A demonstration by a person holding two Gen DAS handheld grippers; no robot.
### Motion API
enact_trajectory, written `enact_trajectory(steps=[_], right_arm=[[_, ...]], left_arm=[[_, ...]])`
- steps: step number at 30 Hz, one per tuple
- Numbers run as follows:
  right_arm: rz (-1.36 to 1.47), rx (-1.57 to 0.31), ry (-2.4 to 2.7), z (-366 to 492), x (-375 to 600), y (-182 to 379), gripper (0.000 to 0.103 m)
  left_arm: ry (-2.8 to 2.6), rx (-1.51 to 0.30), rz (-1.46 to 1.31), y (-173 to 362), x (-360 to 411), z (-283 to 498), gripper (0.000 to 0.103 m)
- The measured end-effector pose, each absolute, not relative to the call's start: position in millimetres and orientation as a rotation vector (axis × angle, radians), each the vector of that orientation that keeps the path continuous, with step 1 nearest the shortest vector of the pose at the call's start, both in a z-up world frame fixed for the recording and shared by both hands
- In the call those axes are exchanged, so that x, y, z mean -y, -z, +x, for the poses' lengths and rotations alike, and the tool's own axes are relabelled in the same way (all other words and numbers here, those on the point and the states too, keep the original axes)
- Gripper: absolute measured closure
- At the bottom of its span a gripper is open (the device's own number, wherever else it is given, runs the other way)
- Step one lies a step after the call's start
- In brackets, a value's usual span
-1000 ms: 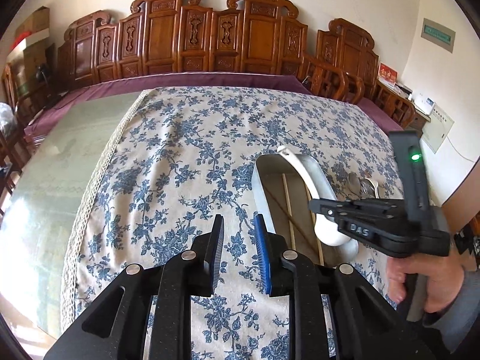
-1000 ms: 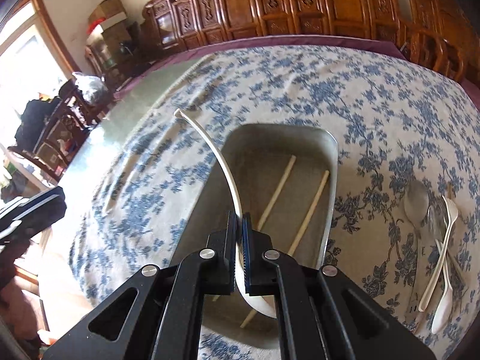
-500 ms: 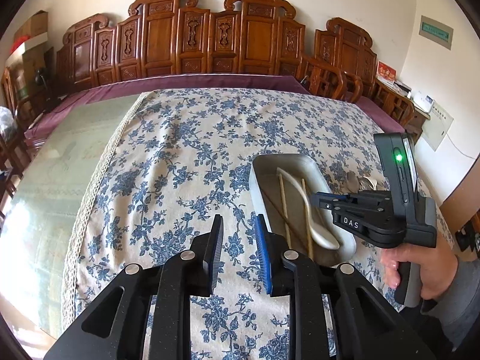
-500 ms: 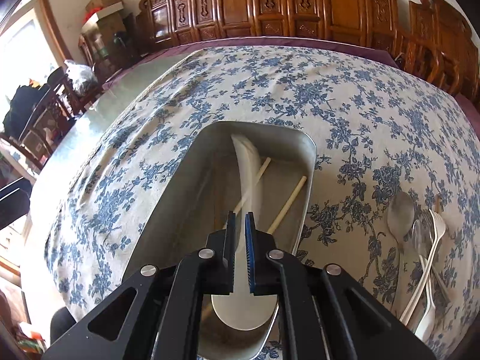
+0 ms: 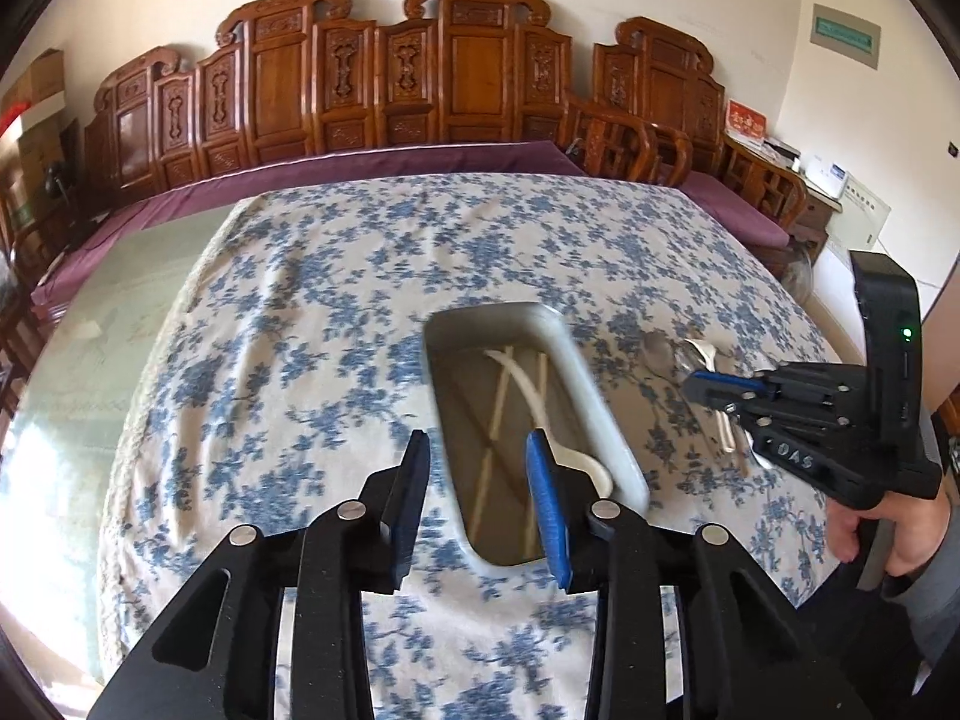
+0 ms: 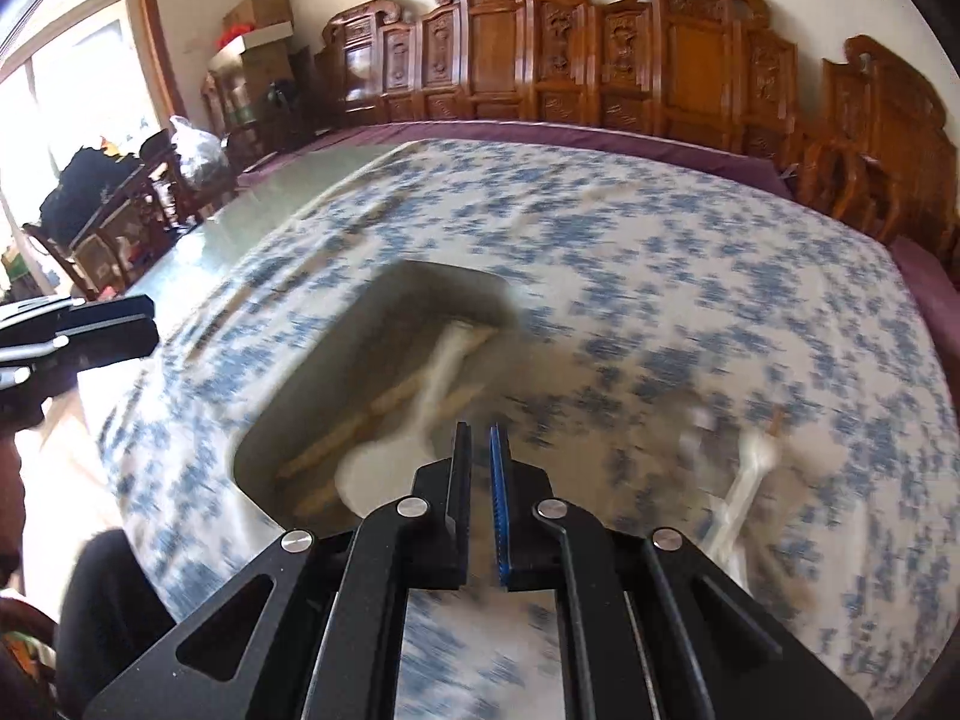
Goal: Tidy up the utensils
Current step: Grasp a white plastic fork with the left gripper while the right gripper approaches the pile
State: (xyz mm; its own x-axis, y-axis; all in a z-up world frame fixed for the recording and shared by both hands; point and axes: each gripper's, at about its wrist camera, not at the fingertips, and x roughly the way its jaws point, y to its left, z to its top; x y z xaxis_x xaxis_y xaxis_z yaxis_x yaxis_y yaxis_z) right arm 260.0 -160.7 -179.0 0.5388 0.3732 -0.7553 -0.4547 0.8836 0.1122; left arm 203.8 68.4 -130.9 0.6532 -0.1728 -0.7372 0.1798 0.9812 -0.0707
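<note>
Room: carved wooden chairs (image 5: pixel 474 72) line the far wall across the top of both views; window at upper left of the right wrist view.
Table: blue-flowered cloth (image 5: pixel 336 312) fills the middle of both frames.
Tray: pale oblong tray (image 5: pixel 591 402) sits lower centre-right in the left wrist view, centre-left in the right wrist view; it holds chopsticks (image 5: pixel 498 414) and a white spoon (image 5: pixel 540 408) lying across them.
Loose pile: spoons (image 5: pixel 690 354) on the cloth just right of the tray, not yet sorted; blurred in the right wrist view.
Left gripper (image 5: pixel 480 480): bottom centre, jaws parted wide, nothing between them, hanging over the tray's near end.
Right gripper (image 5: pixel 699 381): right edge of the left wrist view, above the loose pile; jaws a narrow gap apart, empty in its own view.
Risk: pile is tangled; a pinch through so narrow a gap could catch two handles, or nudge spoons off along the cloth.
Change: half a second ago the right gripper stood over the tray with the spoon between its jaws; now the spoon rests in the tray and the gripper has swung right, the left jaws wider.
</note>
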Motion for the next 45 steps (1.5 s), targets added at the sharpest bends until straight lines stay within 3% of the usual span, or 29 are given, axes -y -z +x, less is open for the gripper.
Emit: enact_trajectory(steps=[17, 20, 30, 38, 45], right_arm=[[0.039, -0.870, -0.265, 279, 314, 223, 0.094], [0.028, -0.852, -0.260, 281, 317, 230, 0.081], [0.038, -0.862, -0.239, 295, 343, 244, 0.081], [0.090, -0.854, -0.234, 301, 362, 242, 0.081], [0.101, -0.844, -0.249, 301, 361, 238, 0.081]], left_arm=[[0.322, -0.862, 0.079, 170, 63, 226, 0.065], [0.331, -0.883, 0.093, 181, 79, 235, 0.065], [0.378, -0.928, 0.080, 215, 125, 269, 0.065], [0.448, -0.982, 0.092, 237, 166, 289, 0.082], [0.437, -1.021, 0.084, 252, 179, 306, 0.083]])
